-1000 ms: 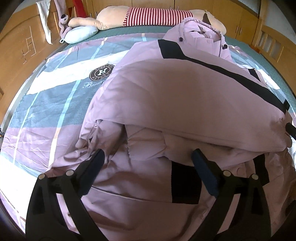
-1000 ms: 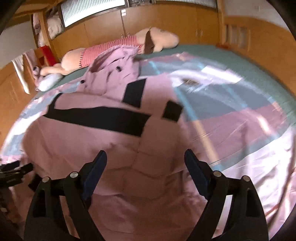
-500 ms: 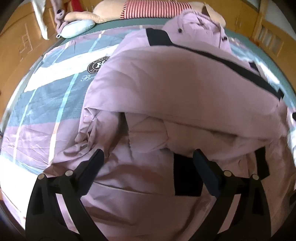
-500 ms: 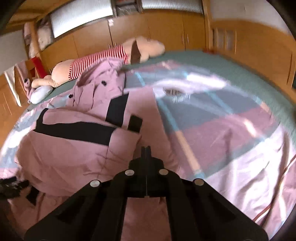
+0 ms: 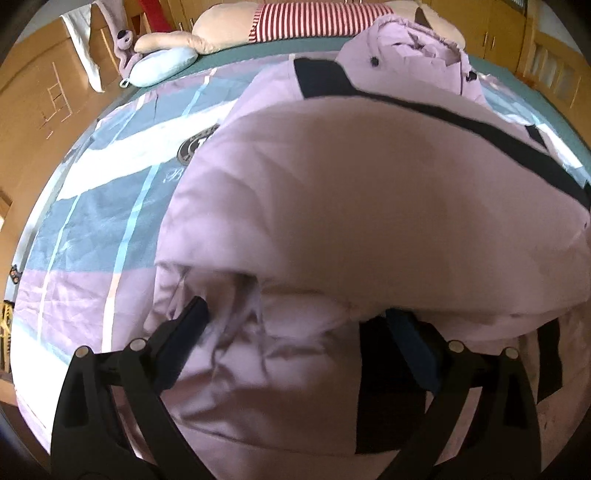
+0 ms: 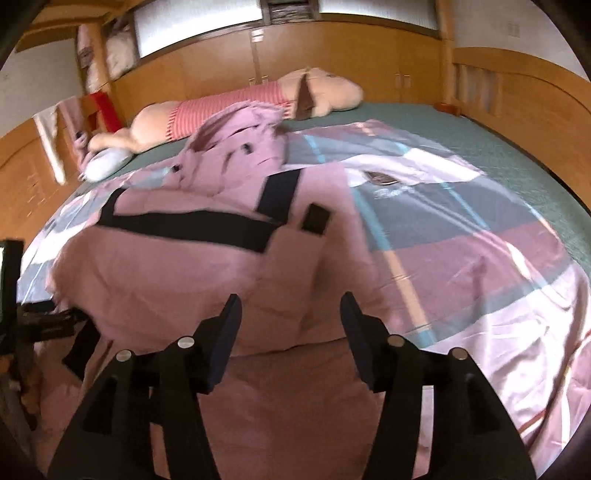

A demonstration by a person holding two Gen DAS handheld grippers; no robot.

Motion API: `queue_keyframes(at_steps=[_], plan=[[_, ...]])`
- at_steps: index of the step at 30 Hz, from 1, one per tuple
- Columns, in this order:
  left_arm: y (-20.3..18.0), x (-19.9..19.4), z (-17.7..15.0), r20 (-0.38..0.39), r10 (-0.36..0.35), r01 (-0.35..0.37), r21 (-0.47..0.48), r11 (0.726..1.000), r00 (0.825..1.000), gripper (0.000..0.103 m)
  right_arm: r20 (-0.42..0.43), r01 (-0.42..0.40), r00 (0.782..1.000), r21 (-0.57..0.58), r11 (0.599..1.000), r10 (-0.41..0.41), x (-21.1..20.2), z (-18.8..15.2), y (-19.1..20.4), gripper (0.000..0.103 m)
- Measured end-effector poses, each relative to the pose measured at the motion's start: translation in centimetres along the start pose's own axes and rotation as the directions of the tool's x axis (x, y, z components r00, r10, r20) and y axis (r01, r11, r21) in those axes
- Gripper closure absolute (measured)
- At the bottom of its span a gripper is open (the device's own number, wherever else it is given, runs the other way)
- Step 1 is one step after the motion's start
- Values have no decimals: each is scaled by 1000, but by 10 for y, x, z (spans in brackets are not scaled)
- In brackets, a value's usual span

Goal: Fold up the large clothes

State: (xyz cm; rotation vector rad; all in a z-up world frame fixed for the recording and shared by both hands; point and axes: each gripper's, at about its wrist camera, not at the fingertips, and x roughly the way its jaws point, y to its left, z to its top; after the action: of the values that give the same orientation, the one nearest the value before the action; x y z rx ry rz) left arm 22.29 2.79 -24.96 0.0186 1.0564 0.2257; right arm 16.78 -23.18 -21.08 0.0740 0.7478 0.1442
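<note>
A large lilac padded jacket [image 5: 369,206] with black stripes lies on the bed, its sleeves folded across the body and its hood toward the headboard. It also shows in the right wrist view [image 6: 177,273]. My left gripper [image 5: 295,321] is open, its fingers low over the jacket's near hem, under the folded sleeve's edge. My right gripper [image 6: 290,306] is open and empty, just above the jacket's lower right part. The left gripper [image 6: 40,317] shows at the left edge of the right wrist view.
The bed has a plaid quilt [image 5: 92,229] in blue, white and pink [image 6: 461,251]. A big plush toy in a striped shirt [image 5: 314,18] and a pale blue pillow [image 5: 162,66] lie by the headboard. Wooden cabinets [image 6: 517,99] surround the bed.
My right gripper shut half a second ago and is now open again, raised a little. My left gripper has pushed forward, closer under the folded sleeve edge.
</note>
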Motion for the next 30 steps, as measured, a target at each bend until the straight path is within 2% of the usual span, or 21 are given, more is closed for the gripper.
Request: queue_keyframes(at_steps=[3,6,8,10,13,14,16,18,20,22,24,26,28,29,30], plan=[[-9,-10,-8,11,46,-47,45,998,999,4,-15,-25,1000,-42,999,24,6,-3,9,47],[-17,-20,-22,29,76,-79,88,993,997,3,-66,42,997,-90,995,-48,24,-12,14,47],[-18,-20,-28,12,100,-101,102,990,995,3,-124,40,991,-79,996,-49,43,-21,12,45],[-14,-18,-30,-7,99,-98,90,991,995,2,-147,53,987,-83,995,-65,52,-25,13,39],[-5,-15,-27,-21,77,-76,49,996,997,2,-135,89,985,-122,989,-106,49,-25,20,39],[2,-18,-26,-20,68,-68,14,998,997,2,-115,95,987,-130,987,-111,43,-23,23,39],[11,-28,-22,5,31,-31,-29,999,1000,2,-18,87,996,-137,987,-90,22,-16,28,39],[18,-43,-16,41,-6,8,-57,998,999,2,90,99,992,-143,985,-87,4,-9,33,39],[23,-48,-12,51,-10,14,-68,998,999,2,131,126,985,-134,983,-109,-3,2,35,39],[28,-47,-10,42,-9,13,-82,997,999,2,167,117,981,-91,989,-101,-10,14,37,39],[35,-43,-11,12,-23,24,-103,994,1000,2,172,91,982,-67,994,-78,-6,28,43,31],[41,-38,-11,-28,-51,47,-127,991,998,2,118,81,990,-73,994,-72,21,40,59,26],[45,-36,-13,-53,-86,78,-143,987,995,2,-27,58,998,-103,993,-61,68,30,70,20],[48,-35,-13,-61,-100,90,-152,984,993,2,-118,72,989,-147,986,-90,103,15,77,15],[51,-34,-12,-63,-105,93,-160,983,992,2,-85,98,990,-178,979,-115,112,7,82,14]])
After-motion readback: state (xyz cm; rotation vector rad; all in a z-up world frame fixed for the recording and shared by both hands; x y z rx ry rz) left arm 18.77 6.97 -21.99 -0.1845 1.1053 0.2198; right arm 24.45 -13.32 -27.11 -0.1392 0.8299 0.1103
